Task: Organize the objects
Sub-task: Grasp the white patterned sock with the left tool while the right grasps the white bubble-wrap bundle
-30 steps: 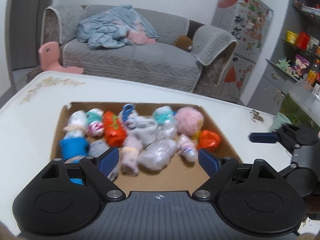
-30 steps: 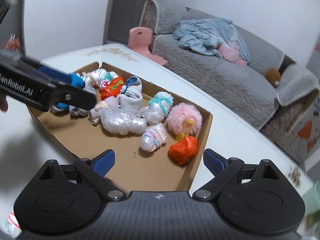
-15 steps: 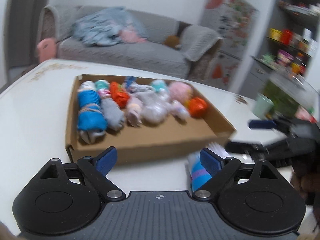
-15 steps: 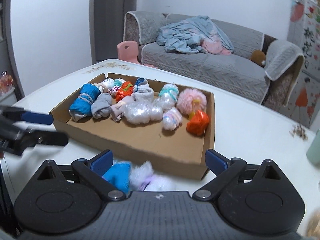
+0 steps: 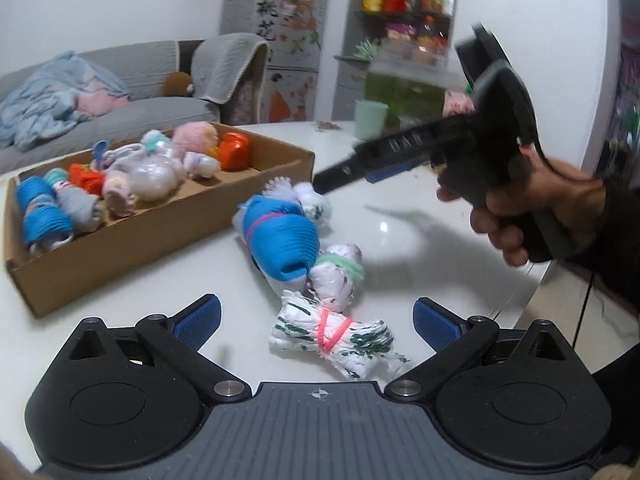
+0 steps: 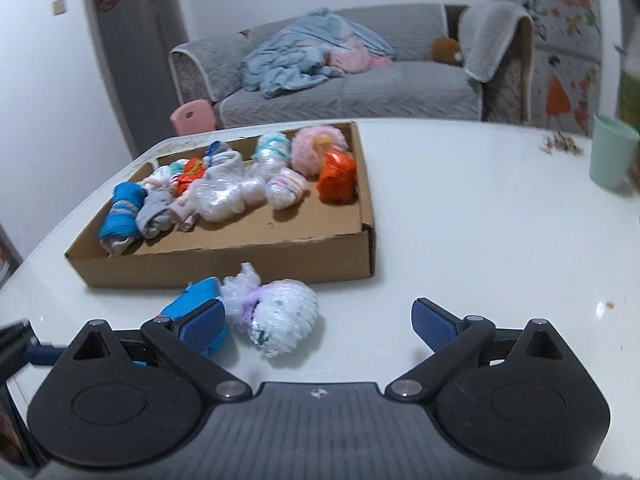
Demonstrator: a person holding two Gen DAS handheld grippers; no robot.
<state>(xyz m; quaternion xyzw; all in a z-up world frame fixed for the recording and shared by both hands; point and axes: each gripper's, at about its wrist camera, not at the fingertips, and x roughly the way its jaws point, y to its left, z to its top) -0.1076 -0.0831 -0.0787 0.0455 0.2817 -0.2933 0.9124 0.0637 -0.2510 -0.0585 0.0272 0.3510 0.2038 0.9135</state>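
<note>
A shallow cardboard tray (image 5: 160,240) (image 6: 224,268) on the white table holds several rolled sock bundles. In front of it lie loose bundles: a blue one (image 5: 284,240) (image 6: 196,300), a fluffy white one (image 5: 308,200) (image 6: 280,316), a white one with a green cuff (image 5: 336,276), and a white-green one tied with a pink band (image 5: 336,336). My left gripper (image 5: 318,318) is low over the table with its jaws opening. The pink-banded bundle lies between them, untouched. My right gripper (image 6: 318,320) (image 5: 348,170) is open, the fluffy white bundle loose beside its left finger.
A mint cup (image 5: 370,120) (image 6: 612,156) and crumbs (image 6: 560,146) sit far right on the table. A person's hand (image 5: 532,208) holds the right gripper near the table's right edge (image 5: 540,280). A grey sofa (image 6: 360,88) stands behind.
Both grippers pulled back from over the tray and sank toward the table in front of it. Loose bundles now lie by their fingers. The left view swung right and its jaws spread wider.
</note>
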